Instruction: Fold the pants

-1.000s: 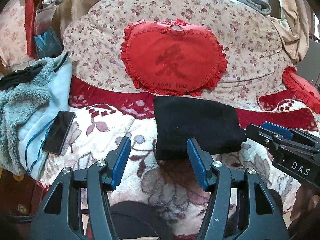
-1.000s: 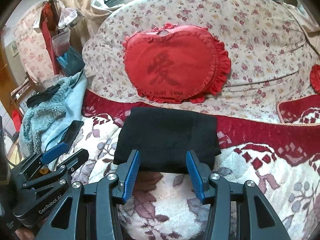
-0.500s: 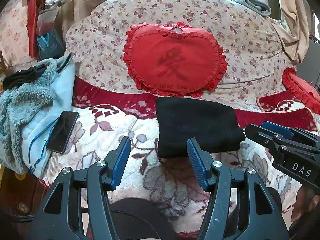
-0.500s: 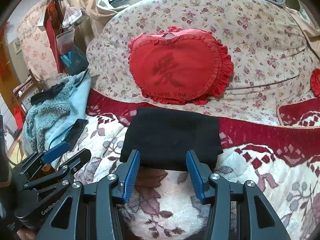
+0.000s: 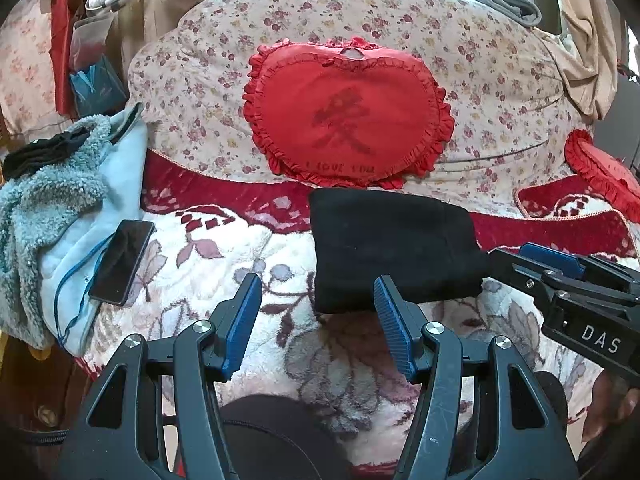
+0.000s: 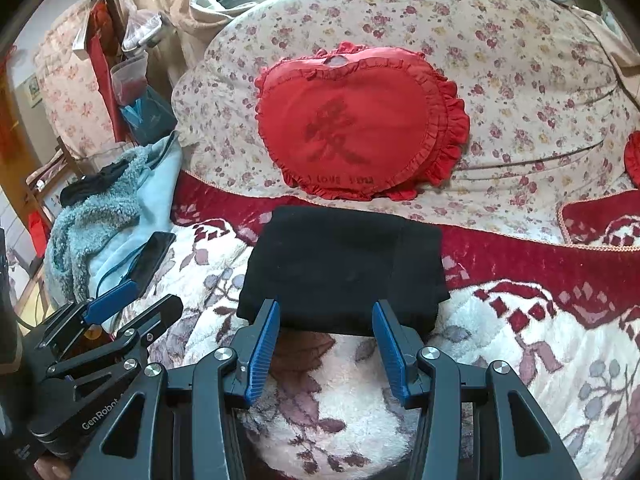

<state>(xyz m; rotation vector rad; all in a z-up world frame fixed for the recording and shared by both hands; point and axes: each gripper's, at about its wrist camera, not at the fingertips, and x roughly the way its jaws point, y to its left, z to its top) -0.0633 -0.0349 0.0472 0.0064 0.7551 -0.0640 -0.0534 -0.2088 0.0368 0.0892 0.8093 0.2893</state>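
Note:
The black pants (image 5: 392, 248) (image 6: 344, 268) lie folded into a flat rectangle on the flowered blanket (image 5: 224, 264) of a sofa seat. My left gripper (image 5: 318, 294) hovers open just short of the pants' near left corner, nothing between its blue pads. My right gripper (image 6: 326, 318) is open too, held just before the pants' near edge, pads apart from the cloth. Each gripper shows at the side of the other's view: the right gripper (image 5: 560, 276) at the right, the left gripper (image 6: 120, 312) at the lower left.
A red heart cushion (image 5: 348, 116) leans on the floral backrest behind the pants. A dark phone (image 5: 122, 262) with a blue cable lies on a light blue fleece (image 5: 48, 200) at the left. Another red cushion (image 5: 600, 172) sits at the far right.
Both views have shifted slightly, so the pants and cushion sit a little differently in frame. The pants lie the same and both grippers stay equally open.

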